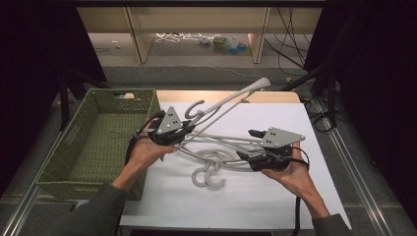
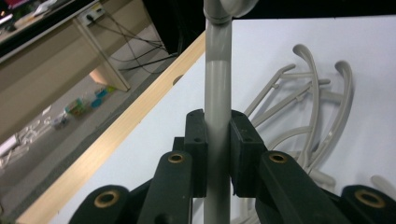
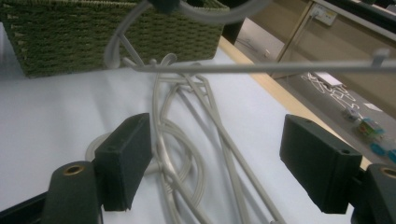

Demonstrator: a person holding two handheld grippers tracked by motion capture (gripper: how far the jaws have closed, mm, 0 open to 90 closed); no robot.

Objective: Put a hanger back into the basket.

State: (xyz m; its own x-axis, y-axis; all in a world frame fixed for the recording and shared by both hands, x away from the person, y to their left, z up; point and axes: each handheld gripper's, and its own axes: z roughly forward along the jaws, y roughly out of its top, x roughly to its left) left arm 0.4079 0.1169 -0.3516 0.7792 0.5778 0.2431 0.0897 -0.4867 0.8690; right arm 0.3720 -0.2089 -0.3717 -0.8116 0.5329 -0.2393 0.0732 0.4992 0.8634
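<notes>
High view: left gripper (image 1: 183, 129) clamps raised hanger (image 1: 231, 101); right gripper (image 1: 247, 143) open above hanger pile (image 1: 216, 157); basket (image 1: 74, 147) beyond left gripper.

Both grippers are black, each topped by a grey three-cornered plate dotted with small dark holes. The left gripper (image 1: 183, 129) shows brass-coloured rivets on its jaw arms and blocky black pads (image 2: 195, 140). The right gripper (image 1: 248, 144) matches it, trailing a black cable. The person wears grey-green sleeves (image 1: 96, 211).
</notes>
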